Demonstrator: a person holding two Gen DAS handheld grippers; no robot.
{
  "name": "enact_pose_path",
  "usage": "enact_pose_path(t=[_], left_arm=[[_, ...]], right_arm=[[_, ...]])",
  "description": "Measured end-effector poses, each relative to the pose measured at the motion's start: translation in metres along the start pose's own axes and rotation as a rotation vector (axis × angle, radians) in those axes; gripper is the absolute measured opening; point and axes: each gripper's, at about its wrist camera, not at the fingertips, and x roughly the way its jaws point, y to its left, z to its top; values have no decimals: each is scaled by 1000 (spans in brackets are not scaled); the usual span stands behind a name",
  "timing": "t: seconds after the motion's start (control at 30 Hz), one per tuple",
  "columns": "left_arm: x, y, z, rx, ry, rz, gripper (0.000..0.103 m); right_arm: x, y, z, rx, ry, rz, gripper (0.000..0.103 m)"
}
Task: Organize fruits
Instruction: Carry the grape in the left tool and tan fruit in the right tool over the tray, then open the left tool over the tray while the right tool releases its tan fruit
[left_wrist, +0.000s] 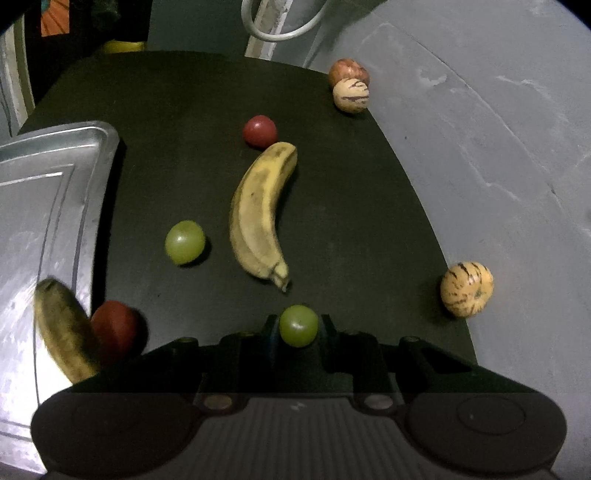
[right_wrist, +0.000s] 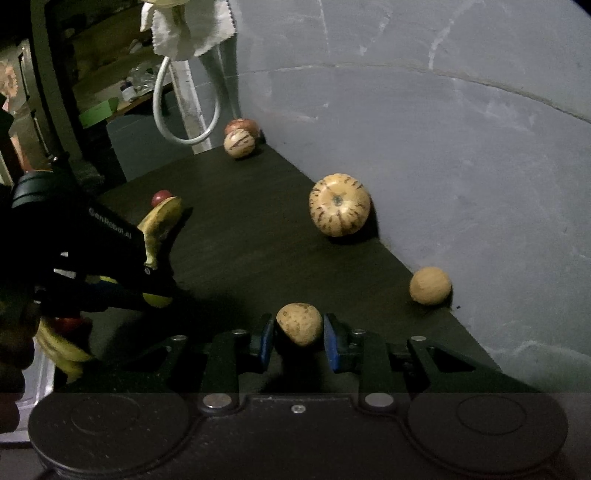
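My left gripper (left_wrist: 298, 326) is shut on a green grape (left_wrist: 298, 325) just above the black table (left_wrist: 184, 110). A second green grape (left_wrist: 184, 242), a yellow banana (left_wrist: 258, 214) and a red fruit (left_wrist: 259, 131) lie ahead of it. A silver tray (left_wrist: 44, 192) at the left holds another banana (left_wrist: 62, 328), with a red fruit (left_wrist: 114, 326) beside its rim. My right gripper (right_wrist: 299, 332) has its blue pads (right_wrist: 332, 341) around a tan round fruit (right_wrist: 299, 323), close to touching it.
A striped melon (right_wrist: 340, 210) and a tan fruit (right_wrist: 430, 285) rest against the grey wall (right_wrist: 443, 147) on the right. A striped fruit (right_wrist: 239, 144) and a red apple (right_wrist: 242, 126) sit at the far corner. The left gripper's body (right_wrist: 74, 251) fills the left side.
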Motion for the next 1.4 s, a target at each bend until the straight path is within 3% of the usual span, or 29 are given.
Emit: enact_pose_path(t=[0.17, 0.5, 0.8, 1.03, 1.23, 1.4], left_arm=[[-15, 10, -4, 11, -13, -33, 23], [-56, 55, 6, -85, -82, -92, 23], [-95, 145, 34, -209, -212, 21, 23], [-97, 222, 55, -249, -246, 94, 23], [-83, 267, 73, -232, -229, 110, 23], [-68, 282, 84, -206, -195, 103, 23]], right_arm=[[-7, 13, 4, -30, -8, 21, 30], [-19, 66, 23, -141, -31, 89, 30], [2, 150, 49, -302, -11, 255, 30], [41, 219, 67, -396, 40, 360, 30], [82, 278, 77, -491, 54, 361, 30], [110, 302, 76, -534, 82, 329, 30]])
